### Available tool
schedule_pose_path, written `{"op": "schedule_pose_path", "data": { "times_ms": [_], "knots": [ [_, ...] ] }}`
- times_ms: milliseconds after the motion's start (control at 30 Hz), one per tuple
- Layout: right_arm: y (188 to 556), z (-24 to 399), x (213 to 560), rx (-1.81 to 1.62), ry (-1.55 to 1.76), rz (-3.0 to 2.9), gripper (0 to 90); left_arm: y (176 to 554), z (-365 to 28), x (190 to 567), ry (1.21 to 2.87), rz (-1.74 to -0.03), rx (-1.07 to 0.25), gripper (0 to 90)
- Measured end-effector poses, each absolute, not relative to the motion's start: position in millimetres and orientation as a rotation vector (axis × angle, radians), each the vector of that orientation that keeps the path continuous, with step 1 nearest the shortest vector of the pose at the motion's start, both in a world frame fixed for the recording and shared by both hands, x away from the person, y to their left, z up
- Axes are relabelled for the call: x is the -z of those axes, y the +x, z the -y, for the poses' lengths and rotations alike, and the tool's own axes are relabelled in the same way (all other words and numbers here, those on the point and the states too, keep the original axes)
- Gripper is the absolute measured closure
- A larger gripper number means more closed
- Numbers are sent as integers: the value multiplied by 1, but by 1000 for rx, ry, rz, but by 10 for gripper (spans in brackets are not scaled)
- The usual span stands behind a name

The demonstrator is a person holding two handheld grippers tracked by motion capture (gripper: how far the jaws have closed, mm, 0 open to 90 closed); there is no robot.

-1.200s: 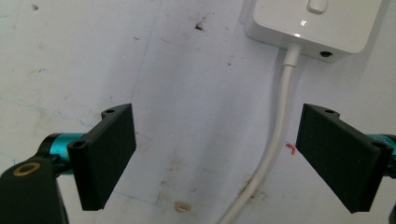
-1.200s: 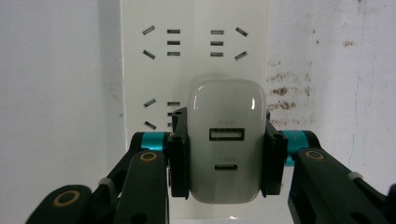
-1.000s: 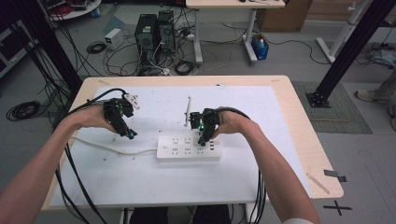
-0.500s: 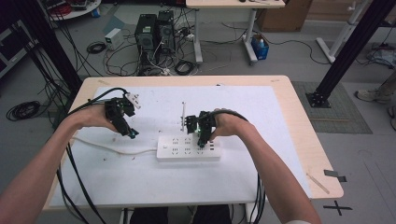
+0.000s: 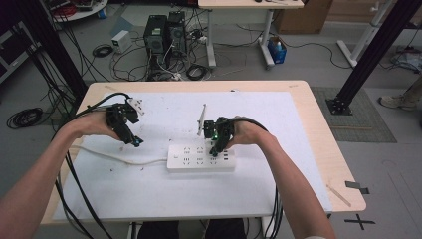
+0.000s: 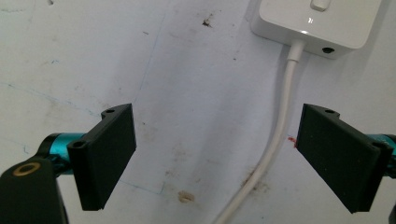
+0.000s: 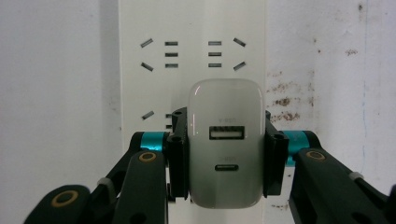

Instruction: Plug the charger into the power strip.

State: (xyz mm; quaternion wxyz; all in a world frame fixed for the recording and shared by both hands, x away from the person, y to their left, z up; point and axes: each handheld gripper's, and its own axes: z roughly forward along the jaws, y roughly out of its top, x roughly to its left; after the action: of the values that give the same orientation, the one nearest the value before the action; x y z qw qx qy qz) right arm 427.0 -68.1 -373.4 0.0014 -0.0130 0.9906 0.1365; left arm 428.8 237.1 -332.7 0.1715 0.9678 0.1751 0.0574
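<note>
A white power strip (image 5: 201,157) lies on the white table mat, its cord (image 5: 114,157) trailing left. My right gripper (image 5: 215,149) is over the strip's right part, shut on a white USB charger (image 7: 225,149). In the right gripper view the charger sits between both jaws, its USB ports facing the camera, above the power strip (image 7: 191,60) and its sockets. My left gripper (image 5: 135,141) hangs open left of the strip, jaws wide apart. In the left gripper view the strip's end (image 6: 322,23) and the cord (image 6: 275,140) lie below, the cord running between the jaws.
A small white plug block (image 5: 135,105) lies at the table's back left. A thin white stick (image 5: 201,119) stands behind the strip. Cables hang off the table's (image 5: 318,149) near left side. Computers and cable tangles sit on the floor behind.
My right gripper has moved left and down onto the strip with the charger. The left gripper has stayed almost in place.
</note>
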Motion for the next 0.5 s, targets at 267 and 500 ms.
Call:
{"op": "schedule_pose_path", "data": {
  "times_ms": [267, 500],
  "knots": [
    [429, 83, 354, -571, 130, -3101, 266, 427, -237, 334, 2752, -495, -157, 123],
    [428, 108, 332, -536, 286, -3027, 131, 425, -231, 334, 2771, -456, -125, 123]
  ]
}}
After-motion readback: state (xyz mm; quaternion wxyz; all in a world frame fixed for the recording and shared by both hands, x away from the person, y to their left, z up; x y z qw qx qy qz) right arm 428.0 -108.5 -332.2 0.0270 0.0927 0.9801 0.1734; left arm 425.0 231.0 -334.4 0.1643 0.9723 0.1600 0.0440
